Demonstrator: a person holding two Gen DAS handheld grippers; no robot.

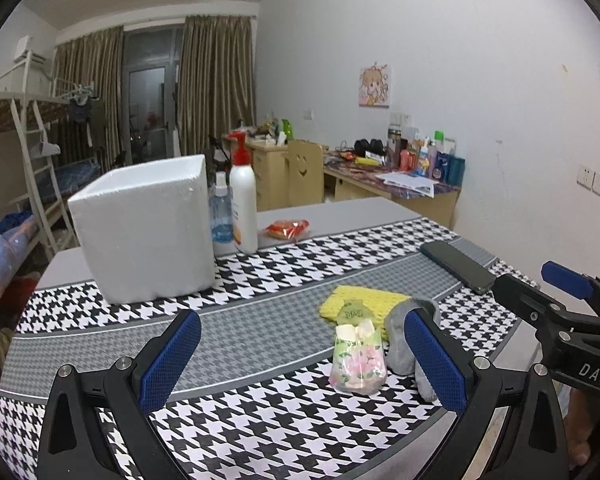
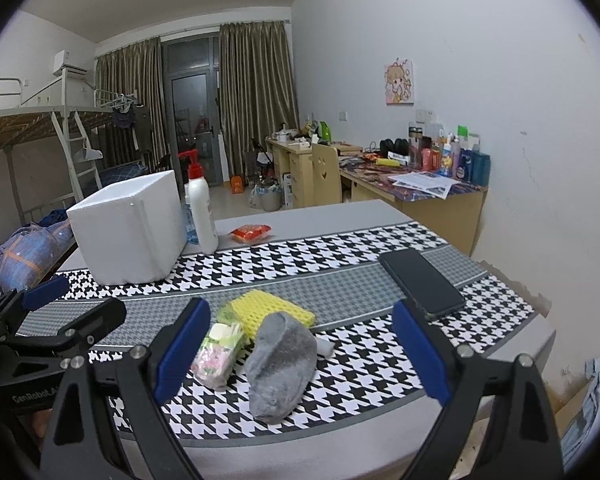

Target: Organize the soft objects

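Lying clustered on the houndstooth-covered worktop (image 2: pixel 380 364): 1 grey sock (image 2: pixel 281 368), 1 yellow foam net (image 2: pixel 272 308) and 1 floral tissue pack (image 2: pixel 216 356), all touching or overlapping, well apart from the white foam box (image 2: pixel 128 228), the likely container. Left hand-held gripper (image 1: pixel 300 364) and right hand-held gripper (image 2: pixel 300 352), 2 units, both spread and empty, hover before the pile, apparently for a first pick.

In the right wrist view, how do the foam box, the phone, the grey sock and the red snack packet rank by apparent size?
1. Foam box
2. Grey sock and phone: look alike; the sock is nearer, so unsure
3. Red snack packet, though farthest
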